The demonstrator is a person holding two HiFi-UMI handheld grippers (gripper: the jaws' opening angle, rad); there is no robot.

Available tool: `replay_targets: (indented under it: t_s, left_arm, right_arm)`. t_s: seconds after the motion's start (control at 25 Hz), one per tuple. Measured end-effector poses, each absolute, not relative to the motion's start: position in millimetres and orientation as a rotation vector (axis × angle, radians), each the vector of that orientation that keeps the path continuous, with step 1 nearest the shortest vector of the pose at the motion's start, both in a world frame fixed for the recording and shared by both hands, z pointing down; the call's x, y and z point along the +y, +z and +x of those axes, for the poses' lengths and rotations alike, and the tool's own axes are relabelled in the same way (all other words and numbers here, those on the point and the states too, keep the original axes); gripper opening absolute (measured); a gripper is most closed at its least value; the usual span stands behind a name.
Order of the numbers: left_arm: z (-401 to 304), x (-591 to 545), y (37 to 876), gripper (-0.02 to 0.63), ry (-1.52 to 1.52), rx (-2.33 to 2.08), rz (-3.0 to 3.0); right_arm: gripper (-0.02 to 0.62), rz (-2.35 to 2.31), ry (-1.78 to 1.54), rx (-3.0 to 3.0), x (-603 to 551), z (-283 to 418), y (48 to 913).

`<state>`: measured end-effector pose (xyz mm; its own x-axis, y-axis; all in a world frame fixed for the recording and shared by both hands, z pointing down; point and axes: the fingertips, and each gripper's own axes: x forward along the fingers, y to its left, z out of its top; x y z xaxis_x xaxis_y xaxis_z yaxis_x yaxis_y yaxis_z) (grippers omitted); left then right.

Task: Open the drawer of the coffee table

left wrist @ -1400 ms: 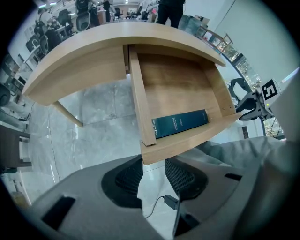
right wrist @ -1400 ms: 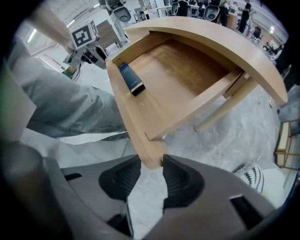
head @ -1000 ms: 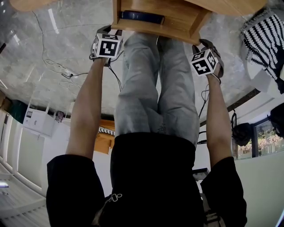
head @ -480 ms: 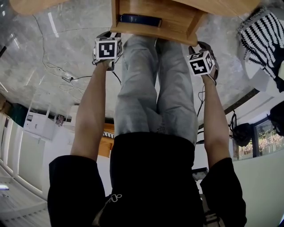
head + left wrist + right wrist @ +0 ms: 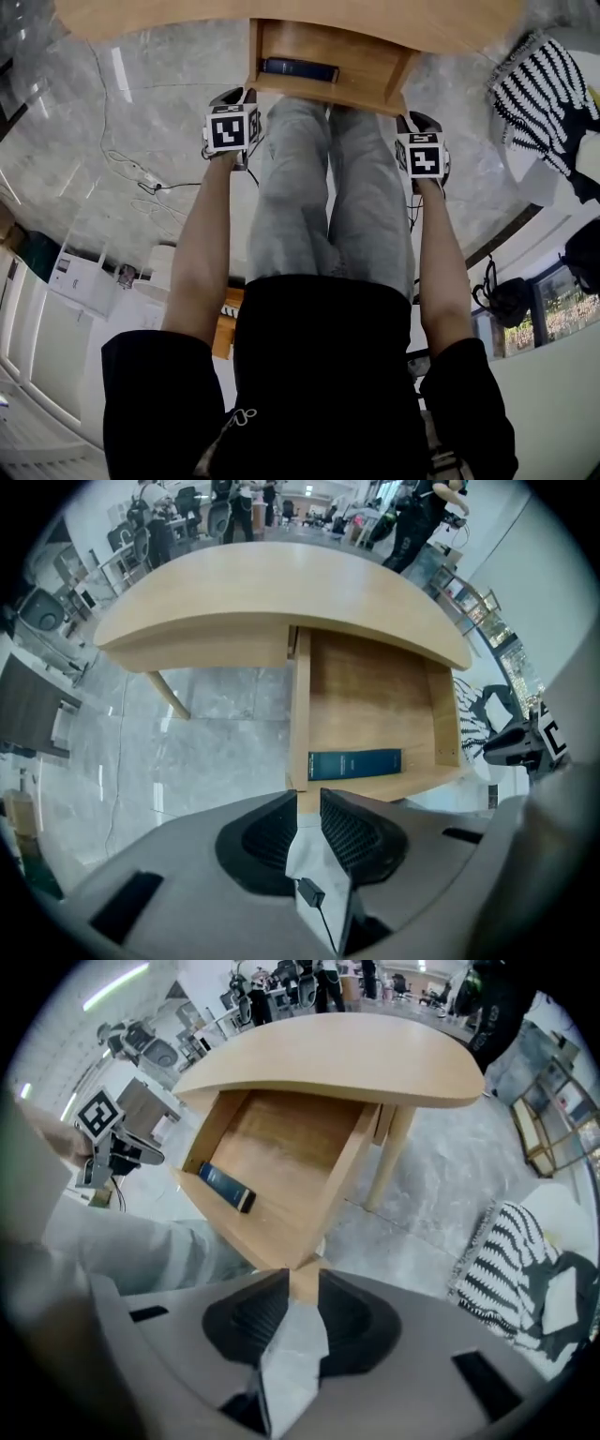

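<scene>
The wooden coffee table [image 5: 281,14] has its drawer [image 5: 328,56] pulled out toward me. A dark blue book [image 5: 300,67] lies inside, against the front wall. My left gripper [image 5: 232,122] hangs just above the drawer's front left corner and my right gripper [image 5: 422,150] just above its front right corner. Both point down. In the left gripper view the left gripper [image 5: 307,799] has just been closing to a narrow gap with nothing between the pads. The right gripper [image 5: 303,1279] has also been closing and holds nothing. Each drawer corner [image 5: 302,1283] shows beyond the gap.
My legs in grey trousers [image 5: 328,206] stand right before the drawer. A black and white striped cloth [image 5: 544,84] lies on the marble floor to the right. Cables [image 5: 141,169] trail over the floor on the left. A table leg [image 5: 389,1162] stands beside the drawer.
Both grippers have risen off the drawer's front corners and rolled a little, so their marker cubes face me more squarely. The drawer stays pulled out.
</scene>
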<state>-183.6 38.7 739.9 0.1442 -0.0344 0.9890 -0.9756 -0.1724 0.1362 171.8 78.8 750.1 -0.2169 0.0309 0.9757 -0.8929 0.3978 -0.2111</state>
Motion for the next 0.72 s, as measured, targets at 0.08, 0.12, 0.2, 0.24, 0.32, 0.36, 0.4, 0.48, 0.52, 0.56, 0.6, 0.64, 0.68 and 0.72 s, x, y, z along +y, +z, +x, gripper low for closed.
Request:
replay_targets:
  t_s: [0.08,0.12,0.2,0.24,0.32,0.36,0.4,0.48,0.52,0.56,0.6,0.64,0.68,0.72]
  left_arm:
    - [-178.6,26.2,727.4,0.062,1.170,-1.085,1.448]
    - [-175.0,20.6,719.3,0.054,1.152,-1.099,1.455]
    - [-165.5,10.3,700.4,0.038,1.116,-1.117,1.478]
    - [-159.7,3.5,690.5,0.034,1.098,-1.125,1.495]
    - [-148.1,-12.1,670.2,0.026,1.062,-1.139,1.534]
    - [-142.5,-19.1,660.0,0.023,1.043,-1.144,1.552]
    - [-137.0,-25.5,649.9,0.021,1.025,-1.148,1.571]
    - [-126.1,-38.8,630.4,0.017,0.997,-1.151,1.608]
    - [-121.0,-45.4,620.8,0.017,0.983,-1.151,1.626]
    - [-116.0,-52.1,611.2,0.015,0.964,-1.153,1.640]
    - [-111.0,-58.8,601.3,0.015,0.936,-1.157,1.650]
    - [-105.9,-65.9,590.9,0.014,0.899,-1.161,1.658]
    - [-100.7,-73.2,579.7,0.014,0.856,-1.165,1.670]
    - [-95.5,-80.1,568.1,0.014,0.818,-1.168,1.687]
  right_arm:
    - [0.084,0.839,1.059,-1.562,64.9,168.8,740.0]
    - [0.077,0.858,1.063,-1.571,58.3,167.2,733.6]
    - [0.064,0.895,1.069,-1.593,46.1,164.0,718.0]
    - [0.060,0.915,1.070,-1.607,38.8,162.4,709.9]
    - [0.052,0.957,1.066,-1.639,22.0,159.0,692.5]
    - [0.047,0.978,1.065,-1.658,14.1,156.8,682.7]
    - [0.043,0.999,1.068,-1.678,6.5,154.7,672.6]
    - [0.034,1.041,1.080,-1.716,-8.2,151.6,653.3]
    - [0.031,1.058,1.086,-1.733,-14.8,150.7,644.2]
    - [0.028,1.072,1.091,-1.748,-20.8,150.1,635.7]
    - [0.025,1.083,1.095,-1.761,-26.1,149.9,627.5]
    - [0.023,1.093,1.098,-1.774,-31.2,150.0,619.6]
    - [0.021,1.104,1.100,-1.788,-36.2,150.2,611.5]
    - [0.020,1.116,1.099,-1.803,-41.5,150.6,602.9]
